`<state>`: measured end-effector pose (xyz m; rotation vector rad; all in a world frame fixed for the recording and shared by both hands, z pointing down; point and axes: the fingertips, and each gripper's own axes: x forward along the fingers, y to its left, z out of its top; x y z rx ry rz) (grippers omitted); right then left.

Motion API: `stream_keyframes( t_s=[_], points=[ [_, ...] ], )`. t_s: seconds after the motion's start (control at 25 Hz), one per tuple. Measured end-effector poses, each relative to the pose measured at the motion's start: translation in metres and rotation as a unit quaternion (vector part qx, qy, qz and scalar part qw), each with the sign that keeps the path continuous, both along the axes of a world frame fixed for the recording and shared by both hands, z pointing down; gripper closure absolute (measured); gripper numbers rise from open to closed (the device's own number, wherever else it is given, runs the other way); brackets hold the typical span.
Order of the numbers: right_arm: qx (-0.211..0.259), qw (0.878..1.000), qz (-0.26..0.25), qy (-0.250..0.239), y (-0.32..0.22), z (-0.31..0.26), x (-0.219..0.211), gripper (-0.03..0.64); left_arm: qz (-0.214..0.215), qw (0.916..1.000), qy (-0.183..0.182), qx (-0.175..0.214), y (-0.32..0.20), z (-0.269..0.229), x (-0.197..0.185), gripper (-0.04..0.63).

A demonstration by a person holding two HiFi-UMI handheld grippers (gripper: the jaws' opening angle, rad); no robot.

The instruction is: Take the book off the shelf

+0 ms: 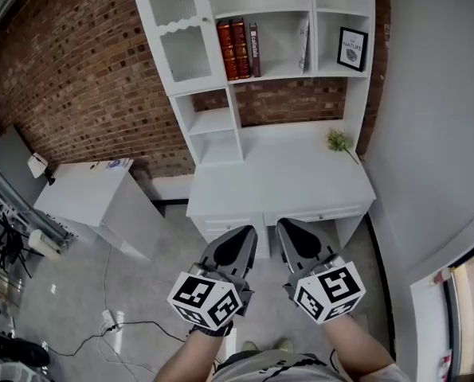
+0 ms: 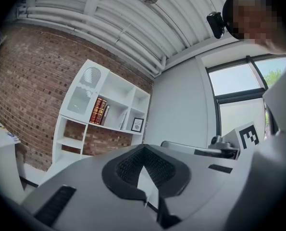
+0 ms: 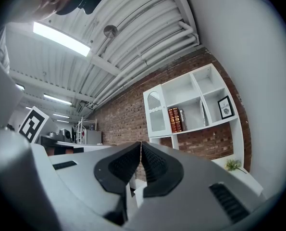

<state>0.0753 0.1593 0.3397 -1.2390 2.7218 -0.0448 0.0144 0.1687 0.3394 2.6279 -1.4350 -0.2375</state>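
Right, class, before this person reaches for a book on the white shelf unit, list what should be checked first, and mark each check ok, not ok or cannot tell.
1. Red hardback books upright on the white shelf unit: ok.
2. Left gripper and right gripper empty: ok.
3. Jaws open for a grasp: not ok, both pairs are together.
4. Grippers near the books: not ok, held short of the white desk.
5. Small green plant away from the books: ok.
6. Books loose enough to slide out: cannot tell.
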Motion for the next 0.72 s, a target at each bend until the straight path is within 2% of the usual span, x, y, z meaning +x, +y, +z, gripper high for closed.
stream_keyframes(
  t_s=[0.4,0.72],
  points=[
    [-0.029,1.000,-0.005,-0.008,-0.018,0.031,0.007,0.598,-0.016,0.9997,-0.003,-0.018,-0.013,0.022,0.003,0.586],
    [-0.038,0.999,0.007,0.000,-0.069,0.042,-0.003,0.598,-0.005,0.9997,0.009,-0.022,-0.066,0.035,-0.012,0.586]
  ],
)
